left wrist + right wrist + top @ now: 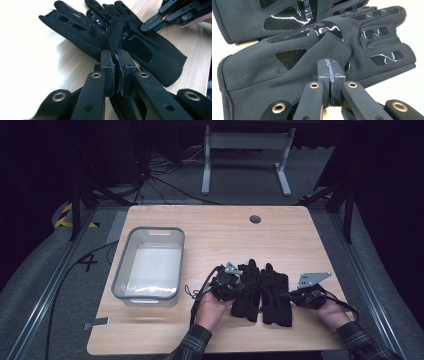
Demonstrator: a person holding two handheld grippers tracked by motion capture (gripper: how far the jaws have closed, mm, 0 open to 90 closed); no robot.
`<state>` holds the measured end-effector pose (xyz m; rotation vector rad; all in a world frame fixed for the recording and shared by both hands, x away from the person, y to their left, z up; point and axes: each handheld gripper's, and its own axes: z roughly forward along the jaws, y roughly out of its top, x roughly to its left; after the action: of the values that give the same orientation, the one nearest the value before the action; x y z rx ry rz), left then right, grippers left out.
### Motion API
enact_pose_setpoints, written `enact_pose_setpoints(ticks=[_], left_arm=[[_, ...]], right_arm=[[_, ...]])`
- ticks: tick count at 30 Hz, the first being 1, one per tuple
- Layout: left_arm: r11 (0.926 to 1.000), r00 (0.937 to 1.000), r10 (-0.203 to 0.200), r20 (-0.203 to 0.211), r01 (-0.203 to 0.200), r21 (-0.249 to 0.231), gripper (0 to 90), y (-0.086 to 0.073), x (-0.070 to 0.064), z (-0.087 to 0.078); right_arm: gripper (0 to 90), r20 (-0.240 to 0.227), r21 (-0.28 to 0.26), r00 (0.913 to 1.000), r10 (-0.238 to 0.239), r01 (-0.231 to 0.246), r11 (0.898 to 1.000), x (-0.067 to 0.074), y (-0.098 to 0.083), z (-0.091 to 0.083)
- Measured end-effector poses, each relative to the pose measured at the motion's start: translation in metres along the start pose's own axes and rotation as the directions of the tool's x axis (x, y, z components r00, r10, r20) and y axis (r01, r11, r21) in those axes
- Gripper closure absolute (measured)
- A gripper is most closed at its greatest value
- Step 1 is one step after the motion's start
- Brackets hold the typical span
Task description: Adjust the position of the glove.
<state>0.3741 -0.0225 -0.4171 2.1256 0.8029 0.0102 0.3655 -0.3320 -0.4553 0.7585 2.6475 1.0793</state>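
Pinching fabric with both: our left gripper [115,72] is clamped on a fold of the left glove [248,290], our right gripper [331,75] on the right glove [275,295]. They lie touching, near-right on the table [210,230], probably for lifting toward the bin [150,262] at left.

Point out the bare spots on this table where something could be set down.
Free: the far strip of the table around the round hole; the right side beyond the gloves; the near-left corner in front of the grey bin, by the small metal piece. Crowded: near centre, gloves and both grippers.
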Motion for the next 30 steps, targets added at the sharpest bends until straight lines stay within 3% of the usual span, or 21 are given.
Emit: enact_pose_setpoints(ticks=[4, 13, 30], left_arm=[[0.9998, 1.0, -0.005, 0.002, 0.005, -0.019, 84.5, 0.002, 0.001, -0.005], [0.9999, 1.0, -0.009, 0.003, 0.009, -0.008, 84.5, 0.003, 0.0, -0.002], [1.0, 0.9972, 0.006, 0.075, -0.006, -0.001, 84.2, 0.024, -0.014, 0.01]], right_arm=[[89.7, -0.001, -0.002, 1.0, 0.0, 0.0, 1.0, 0.0, 0.001, 0.001], [89.7, -0.004, -0.002, 1.0, -0.004, 0.004, 1.0, 0.0, 0.002, 0.002], [89.8, -0.031, -0.01, 0.9995, -0.007, 0.006, 1.0, -0.004, 0.006, 0.007]])
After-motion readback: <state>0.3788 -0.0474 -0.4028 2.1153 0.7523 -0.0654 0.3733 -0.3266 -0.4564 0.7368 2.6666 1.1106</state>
